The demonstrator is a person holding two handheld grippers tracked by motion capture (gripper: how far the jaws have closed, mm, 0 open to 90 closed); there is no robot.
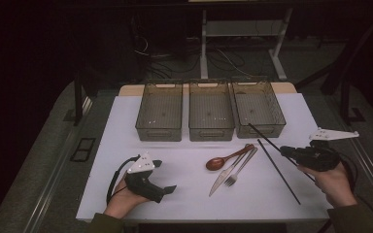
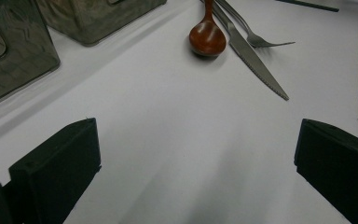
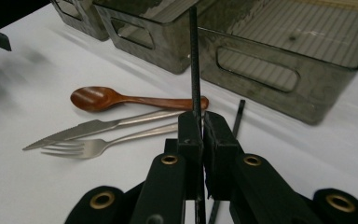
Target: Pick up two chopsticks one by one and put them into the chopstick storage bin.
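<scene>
My right gripper [image 1: 285, 150] [image 3: 202, 122] is shut on a black chopstick [image 1: 264, 136] [image 3: 194, 60]. The stick's free end points up toward the front wall of the right bin [image 1: 260, 104] [image 3: 270, 70]. A second black chopstick [image 1: 279, 172] [image 3: 238, 116] lies flat on the white table just below it. A wooden spoon [image 1: 217, 163] [image 2: 207, 39] [image 3: 98, 99], a knife [image 1: 226, 174] [image 2: 254, 63] [image 3: 88, 127] and a fork [image 1: 238, 172] [image 2: 258, 41] [image 3: 93, 147] lie side by side mid-table. My left gripper [image 1: 164, 175] [image 2: 198, 135] is held open over bare table at the front left, nothing between its jaws.
Three grey see-through bins stand in a row at the back: left bin [image 1: 159, 111], middle bin [image 1: 211, 110] [image 3: 154, 42] and the right one. The white table top [image 1: 184, 145] ends close to the person's hands at the front. Dark floor and desk legs lie beyond.
</scene>
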